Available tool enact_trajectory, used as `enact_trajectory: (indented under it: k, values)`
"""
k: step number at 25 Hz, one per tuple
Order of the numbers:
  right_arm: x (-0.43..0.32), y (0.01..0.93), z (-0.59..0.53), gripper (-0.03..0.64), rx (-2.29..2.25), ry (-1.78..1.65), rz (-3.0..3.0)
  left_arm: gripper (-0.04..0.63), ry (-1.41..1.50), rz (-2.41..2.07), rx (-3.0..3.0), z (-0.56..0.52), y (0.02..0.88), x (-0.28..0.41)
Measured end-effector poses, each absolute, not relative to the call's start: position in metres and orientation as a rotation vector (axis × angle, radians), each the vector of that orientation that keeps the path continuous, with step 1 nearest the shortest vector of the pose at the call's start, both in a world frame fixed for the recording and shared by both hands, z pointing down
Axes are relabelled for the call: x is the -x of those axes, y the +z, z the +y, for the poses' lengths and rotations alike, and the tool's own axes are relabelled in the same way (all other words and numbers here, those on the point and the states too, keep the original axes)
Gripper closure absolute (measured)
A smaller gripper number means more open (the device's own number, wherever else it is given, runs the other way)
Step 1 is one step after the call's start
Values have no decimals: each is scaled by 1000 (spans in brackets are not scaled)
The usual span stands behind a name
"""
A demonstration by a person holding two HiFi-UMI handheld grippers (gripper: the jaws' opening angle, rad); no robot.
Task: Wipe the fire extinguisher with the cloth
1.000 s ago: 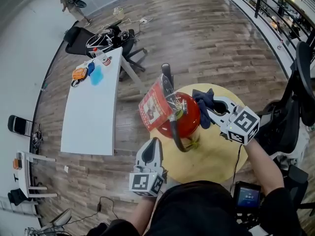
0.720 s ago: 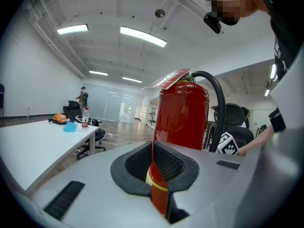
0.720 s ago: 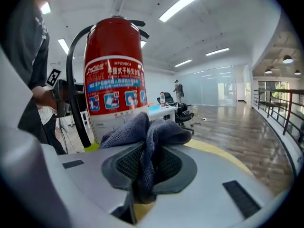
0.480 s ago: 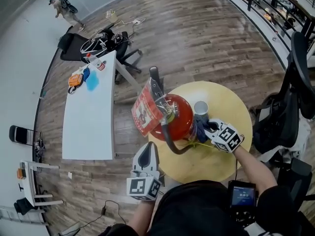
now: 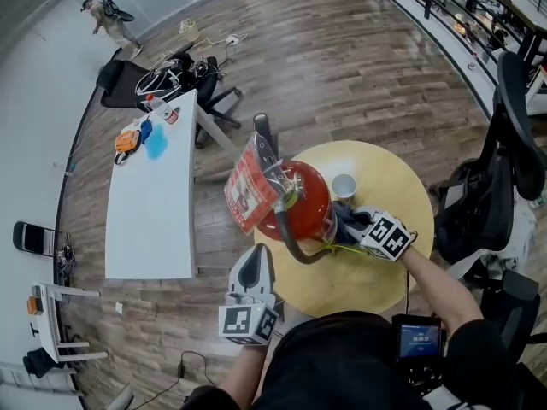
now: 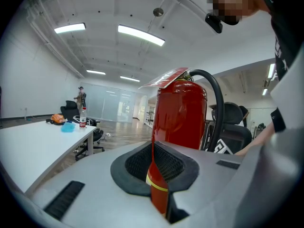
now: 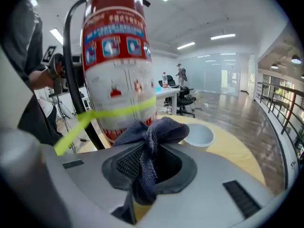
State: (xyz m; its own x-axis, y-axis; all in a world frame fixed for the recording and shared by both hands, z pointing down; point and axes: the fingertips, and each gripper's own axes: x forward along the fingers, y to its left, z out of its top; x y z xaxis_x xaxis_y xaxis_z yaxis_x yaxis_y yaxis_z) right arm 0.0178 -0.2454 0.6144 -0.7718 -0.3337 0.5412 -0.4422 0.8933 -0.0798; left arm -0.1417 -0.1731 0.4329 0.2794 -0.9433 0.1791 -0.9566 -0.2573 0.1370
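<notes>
1. An open office with a plank floor fills the background. A long white desk point(image 5: 149, 203) lies at the left of the head view, and a round wooden table point(image 5: 376, 272) sits at centre frame.
2. The fire extinguisher point(image 5: 299, 203) stands upright on that table, left of its middle. A red tag point(image 5: 244, 190) hangs at its top and a black hose point(image 5: 286, 237) loops down its near side.
3. The right gripper point(image 5: 359, 227), at centre right, pinches the dark blue cloth point(image 7: 147, 146) between its jaws. The bunched cloth sits low against the extinguisher's right side. It seems to touch the body there, though the contact itself is hard to make out.
4. The left gripper point(image 5: 256, 263), at lower centre, has its jaws pressed nearly together on nothing; a thin slit shows only red beyond. It sits near the extinguisher but apart from it, so it braces nothing.
5. Tipping looks like the main risk. With the cylinder unbraced, a firm sideways wipe could rock or slide it toward the left rim.
6. Snagging looks likely too. A yellow strap point(image 7: 118, 109) crosses the body just above the cloth, and the hose hangs near; either could catch the fabric and pull it from the jaws.
7. A white cup point(image 5: 344, 186) stands just beside the extinguisher, above the right gripper in the frame. A wide stroke could knock it.
</notes>
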Motion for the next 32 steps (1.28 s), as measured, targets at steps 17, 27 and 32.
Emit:
enact_trajectory:
  k: [17,27,32]
  values:
    - [-4,283,-203,543,-624,-336,-3095,566,28,-1766,-2365,-168,420,133]
    - [8,305,-162,545,-245,-78,-3160,566,17,-1748,-2389,-165,418,122]
    - [-1,391,-173,543,-363,140,-3039,567,15,-1768,-2386,-154,414,123]
